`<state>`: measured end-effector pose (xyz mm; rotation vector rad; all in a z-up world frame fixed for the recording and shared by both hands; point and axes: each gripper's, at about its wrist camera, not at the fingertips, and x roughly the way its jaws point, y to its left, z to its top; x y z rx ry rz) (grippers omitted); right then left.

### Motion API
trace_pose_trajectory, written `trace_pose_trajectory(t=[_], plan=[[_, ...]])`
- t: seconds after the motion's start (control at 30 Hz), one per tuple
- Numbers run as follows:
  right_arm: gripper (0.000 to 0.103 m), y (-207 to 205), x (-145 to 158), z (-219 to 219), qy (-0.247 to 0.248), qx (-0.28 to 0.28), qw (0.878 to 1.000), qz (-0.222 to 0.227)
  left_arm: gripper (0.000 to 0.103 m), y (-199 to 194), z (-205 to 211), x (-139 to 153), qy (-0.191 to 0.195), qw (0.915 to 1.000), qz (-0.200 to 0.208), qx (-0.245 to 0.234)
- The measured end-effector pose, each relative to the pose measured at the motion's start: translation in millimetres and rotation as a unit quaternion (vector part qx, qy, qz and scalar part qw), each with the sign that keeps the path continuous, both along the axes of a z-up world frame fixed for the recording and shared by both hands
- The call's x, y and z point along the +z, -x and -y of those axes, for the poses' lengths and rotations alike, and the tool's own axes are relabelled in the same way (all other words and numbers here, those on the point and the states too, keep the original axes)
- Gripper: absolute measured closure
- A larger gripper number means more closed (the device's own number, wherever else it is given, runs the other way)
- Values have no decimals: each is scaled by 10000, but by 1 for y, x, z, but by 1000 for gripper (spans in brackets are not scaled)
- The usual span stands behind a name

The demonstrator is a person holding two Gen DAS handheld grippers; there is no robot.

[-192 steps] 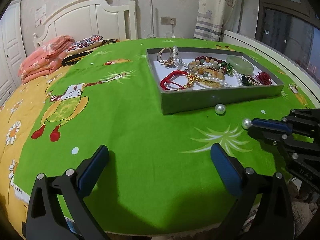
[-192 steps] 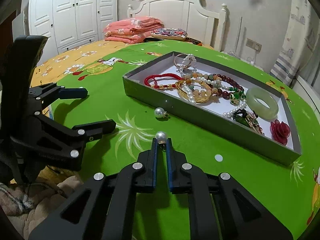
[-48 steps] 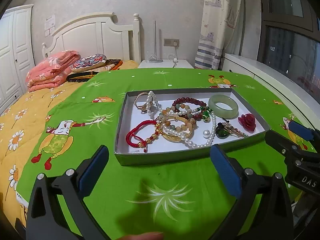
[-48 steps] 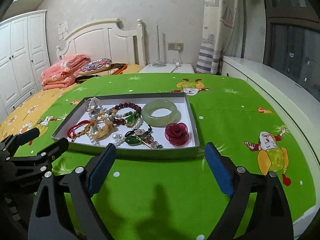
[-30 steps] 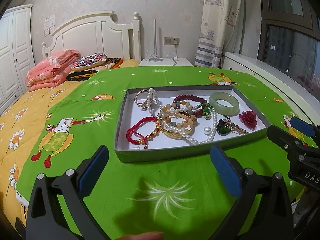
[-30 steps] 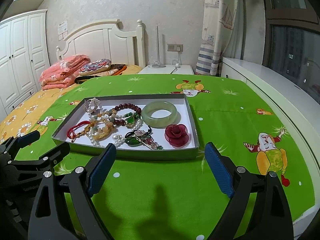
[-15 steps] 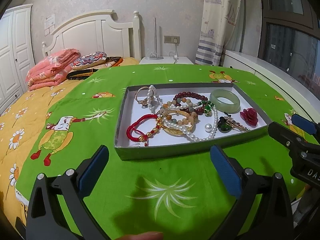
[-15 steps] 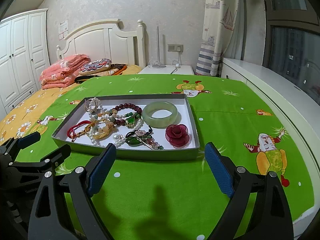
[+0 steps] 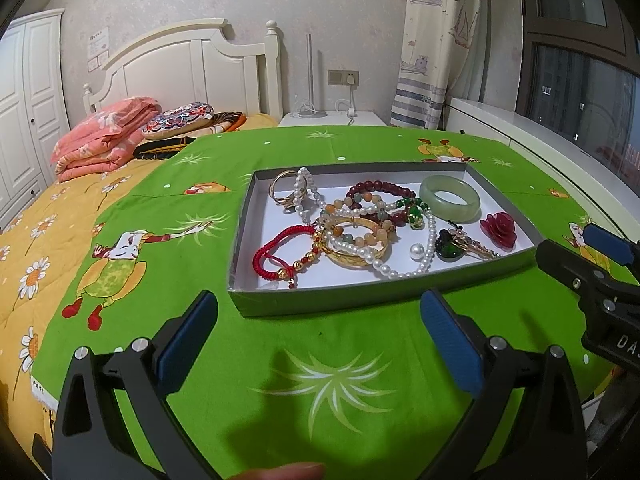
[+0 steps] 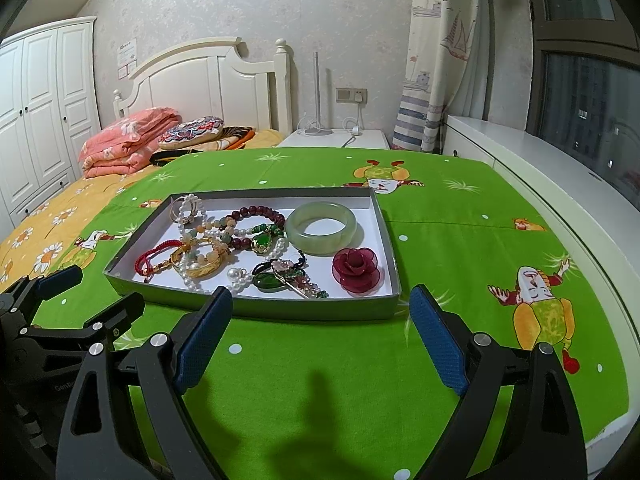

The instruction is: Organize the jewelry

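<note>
Both grippers, left (image 9: 318, 334) and right (image 10: 320, 330), hover with fingers wide apart, empty, before the jewelry tray (image 10: 256, 309).

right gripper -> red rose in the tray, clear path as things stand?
Probably yes. The right gripper is open and empty, and the red rose lies alone near the tray's near corner; only the low rim stands between.
</note>
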<state>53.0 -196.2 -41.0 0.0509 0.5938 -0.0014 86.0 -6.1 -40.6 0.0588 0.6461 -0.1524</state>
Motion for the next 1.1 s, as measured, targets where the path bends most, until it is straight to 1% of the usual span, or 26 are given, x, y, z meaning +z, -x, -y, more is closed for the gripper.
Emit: trace_pose_trajectory(t=[0.63, 0.97, 1.1], plan=[[18, 0, -1, -3, 20, 19, 10000, -7, 5, -1, -1, 2, -19, 10000, 16, 39], [18, 0, 0, -6, 54, 41, 10000, 19, 5, 5, 1, 8, -90, 9998, 198, 11], [18, 1, 2, -6, 73, 58, 9999, 39, 5, 4, -2, 9, -72, 9997, 210, 45]])
